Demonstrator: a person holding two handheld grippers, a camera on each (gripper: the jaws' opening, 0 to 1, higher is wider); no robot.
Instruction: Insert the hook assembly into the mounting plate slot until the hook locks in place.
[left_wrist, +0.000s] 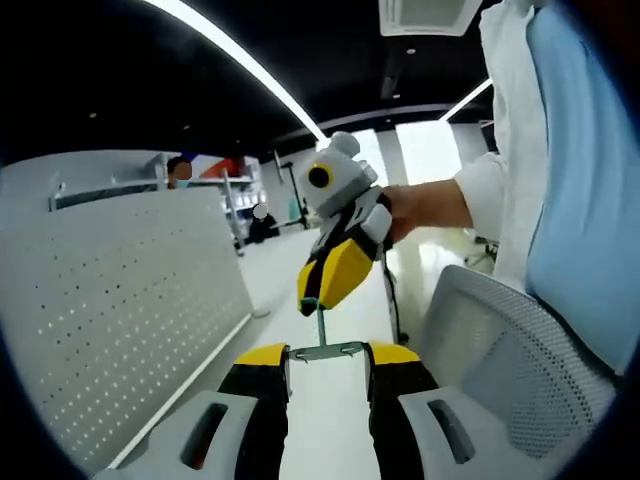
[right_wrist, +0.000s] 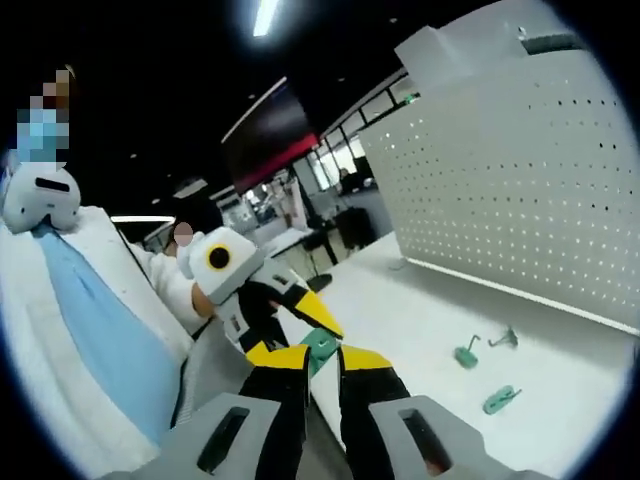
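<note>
Hook assembly: a thin grey metal hook (left_wrist: 325, 345) lies crosswise between the left gripper (left_wrist: 327, 356)'s jaw tips, its long bar spanning from one tip to the other, a short stem rising toward the right gripper (left_wrist: 335, 270) just beyond.
Mounting plate: a small green plastic piece (right_wrist: 320, 345) sits between the right gripper (right_wrist: 318, 356)'s tips, with the left gripper (right_wrist: 262, 290) directly ahead of it and nearly touching.
Key relation: the two grippers meet tip to tip in mid-air, so hook and plate are just beside each other; I judge the stem must line up with the slot, which is too small to make out.
Left gripper: clenched on the hook.
Right gripper: closed around the green piece.
Spare parts: further green pieces (right_wrist: 467, 353) lie on the white table (right_wrist: 560, 390), well off to the right gripper's right.
Backdrop: a white pegboard (left_wrist: 110, 310) stands beyond the table.
</note>
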